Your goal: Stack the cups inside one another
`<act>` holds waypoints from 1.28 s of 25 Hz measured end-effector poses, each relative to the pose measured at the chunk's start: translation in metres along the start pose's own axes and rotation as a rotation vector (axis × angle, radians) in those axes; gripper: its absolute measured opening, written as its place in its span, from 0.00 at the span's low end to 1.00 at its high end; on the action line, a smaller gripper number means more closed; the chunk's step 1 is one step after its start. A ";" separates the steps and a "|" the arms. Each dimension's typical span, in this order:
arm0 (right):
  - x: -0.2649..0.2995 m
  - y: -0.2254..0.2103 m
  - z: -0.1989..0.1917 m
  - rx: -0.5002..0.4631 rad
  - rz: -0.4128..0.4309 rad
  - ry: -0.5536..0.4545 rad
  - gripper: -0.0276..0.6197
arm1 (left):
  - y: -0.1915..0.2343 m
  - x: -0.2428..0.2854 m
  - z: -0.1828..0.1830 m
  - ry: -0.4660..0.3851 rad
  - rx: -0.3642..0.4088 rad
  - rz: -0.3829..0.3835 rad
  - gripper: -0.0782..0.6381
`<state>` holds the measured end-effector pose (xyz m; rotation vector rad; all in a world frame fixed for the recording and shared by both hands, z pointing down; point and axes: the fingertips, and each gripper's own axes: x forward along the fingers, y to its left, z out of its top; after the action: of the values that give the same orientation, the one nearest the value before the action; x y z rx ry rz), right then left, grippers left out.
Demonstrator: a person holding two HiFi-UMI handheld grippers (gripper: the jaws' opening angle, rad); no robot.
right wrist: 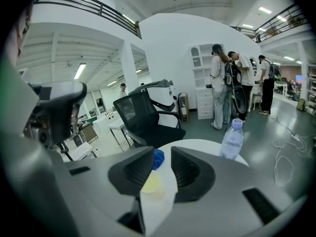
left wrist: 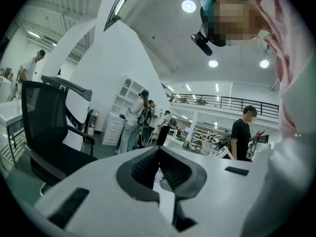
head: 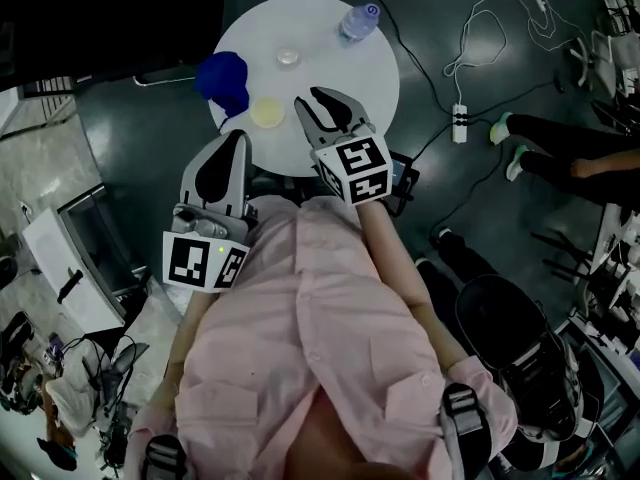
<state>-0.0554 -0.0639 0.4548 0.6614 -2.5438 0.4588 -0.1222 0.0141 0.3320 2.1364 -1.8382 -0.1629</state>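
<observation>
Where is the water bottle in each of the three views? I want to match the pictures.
Head view: the water bottle stands near the top, at the far edge of the round white table.
Left gripper view: not in it.
Right gripper view: right of centre, upright.
Shared landmark: the round white table under the bottle.

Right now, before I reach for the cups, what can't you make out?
- Blue thing: dark and shapeless in the head view, and mostly behind a finger in the right gripper view. I can't tell whether it is a cup.
- Clear cup: too small in the head view to tell upright from flipped.
- Yellow cup: blurred in the right gripper view, between the open right gripper fingers.
- Left gripper: its view faces the room, and no cup shows there.
</observation>
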 end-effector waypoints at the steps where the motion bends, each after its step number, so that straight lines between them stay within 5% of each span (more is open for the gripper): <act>1: 0.007 0.000 -0.004 0.006 -0.002 0.016 0.18 | 0.003 0.000 0.001 -0.001 0.001 -0.005 0.13; 18: 0.087 0.014 -0.069 0.014 -0.036 0.246 0.19 | 0.052 -0.007 0.012 0.006 -0.009 -0.058 0.13; 32: 0.119 0.004 -0.143 0.066 -0.022 0.459 0.19 | 0.053 0.011 0.010 0.027 -0.022 -0.089 0.13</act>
<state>-0.0989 -0.0444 0.6345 0.5335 -2.0948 0.6113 -0.1730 -0.0048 0.3407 2.1949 -1.7196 -0.1727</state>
